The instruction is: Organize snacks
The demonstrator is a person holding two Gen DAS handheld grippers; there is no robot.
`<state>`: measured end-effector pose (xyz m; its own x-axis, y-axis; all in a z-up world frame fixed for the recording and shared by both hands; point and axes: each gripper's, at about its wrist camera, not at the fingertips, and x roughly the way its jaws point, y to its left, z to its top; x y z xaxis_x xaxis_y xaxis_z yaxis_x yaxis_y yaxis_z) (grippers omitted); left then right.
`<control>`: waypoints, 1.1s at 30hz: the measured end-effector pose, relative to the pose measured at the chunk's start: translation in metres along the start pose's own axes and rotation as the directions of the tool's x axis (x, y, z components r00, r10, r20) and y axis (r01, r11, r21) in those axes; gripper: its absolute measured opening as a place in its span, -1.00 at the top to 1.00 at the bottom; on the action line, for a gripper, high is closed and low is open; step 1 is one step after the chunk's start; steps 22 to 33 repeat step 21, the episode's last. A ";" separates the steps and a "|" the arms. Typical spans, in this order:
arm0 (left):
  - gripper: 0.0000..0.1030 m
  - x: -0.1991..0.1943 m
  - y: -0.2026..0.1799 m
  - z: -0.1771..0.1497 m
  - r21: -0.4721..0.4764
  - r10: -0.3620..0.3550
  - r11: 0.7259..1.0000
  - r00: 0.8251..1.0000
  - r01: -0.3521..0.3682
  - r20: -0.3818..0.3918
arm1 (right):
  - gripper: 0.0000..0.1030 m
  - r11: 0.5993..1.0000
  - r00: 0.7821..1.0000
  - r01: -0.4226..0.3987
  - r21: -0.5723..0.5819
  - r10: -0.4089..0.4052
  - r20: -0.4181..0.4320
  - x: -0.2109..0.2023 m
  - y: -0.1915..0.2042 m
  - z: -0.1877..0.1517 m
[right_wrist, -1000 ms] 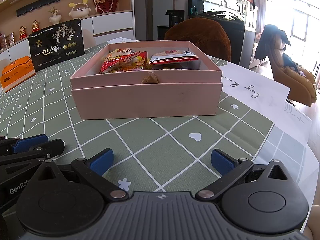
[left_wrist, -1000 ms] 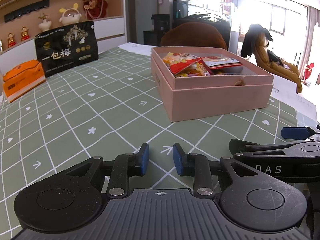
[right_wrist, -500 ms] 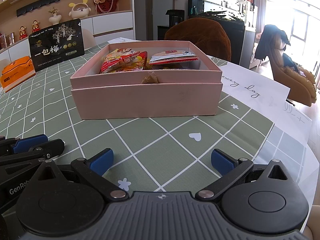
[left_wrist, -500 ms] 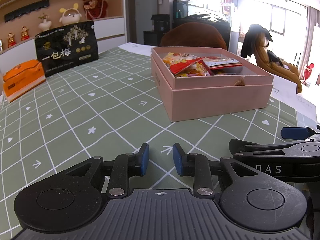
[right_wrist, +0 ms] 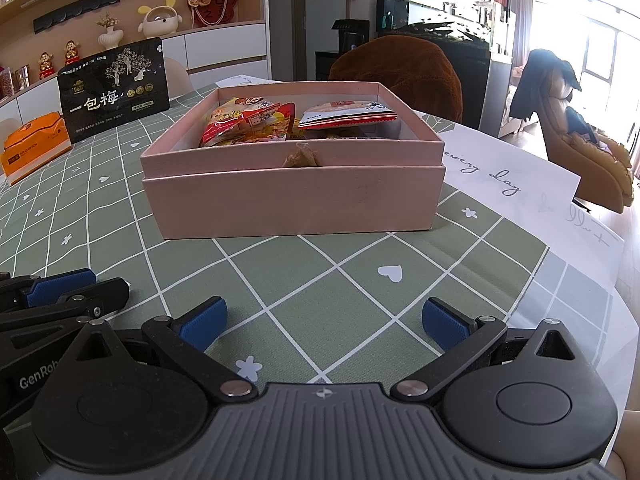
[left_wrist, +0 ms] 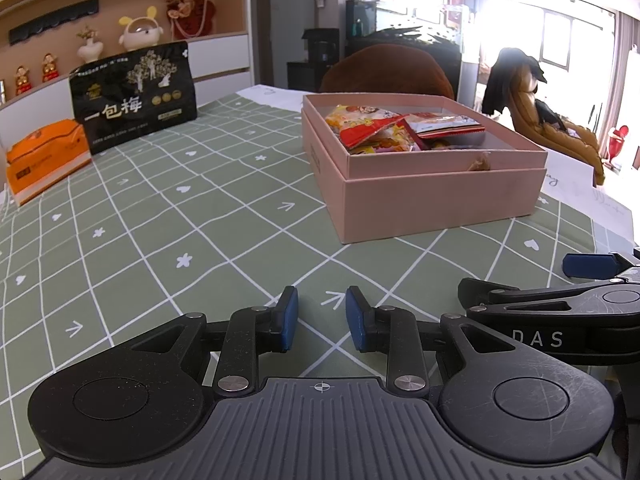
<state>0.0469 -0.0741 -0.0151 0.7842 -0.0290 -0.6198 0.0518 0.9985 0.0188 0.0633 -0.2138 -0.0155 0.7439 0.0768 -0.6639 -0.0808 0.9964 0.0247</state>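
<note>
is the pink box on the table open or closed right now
Open. The pink box has no lid on top, and snack packets show inside over its rim in both wrist views. Neither gripper touches it.

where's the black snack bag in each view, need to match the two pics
Left wrist view: black snack bag stands upper left, far left of the pink box.
Right wrist view: black snack bag stands upper left, behind and left of the pink box.
Shared landmark: the orange box just left of the bag.
</note>
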 end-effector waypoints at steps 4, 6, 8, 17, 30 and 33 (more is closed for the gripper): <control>0.40 0.000 0.000 0.000 0.001 0.001 1.000 1.000 -0.001 0.000 | -1.00 1.000 1.000 0.000 0.000 0.000 0.000 0.000 0.000 0.000; 0.40 0.000 0.000 0.000 0.000 0.000 1.000 1.000 0.000 0.000 | -1.00 1.000 1.000 0.000 0.000 0.000 0.000 -0.001 0.001 0.000; 0.40 0.000 0.000 0.000 -0.001 -0.001 1.000 1.000 0.001 0.000 | -1.00 1.000 1.000 0.001 0.001 -0.001 0.000 -0.001 0.001 -0.001; 0.40 -0.001 -0.002 0.000 -0.003 0.001 1.000 1.000 -0.001 0.000 | -1.00 1.000 1.000 0.001 0.000 -0.001 0.001 -0.001 0.001 -0.001; 0.40 -0.001 0.000 0.000 -0.005 -0.002 1.000 1.000 0.002 0.000 | -1.00 1.000 1.000 0.001 0.000 -0.001 0.001 -0.001 0.001 -0.001; 0.40 -0.001 0.000 0.000 -0.005 -0.002 1.000 1.000 0.002 0.000 | -1.00 1.000 1.000 0.001 0.000 -0.001 0.001 -0.001 0.001 -0.001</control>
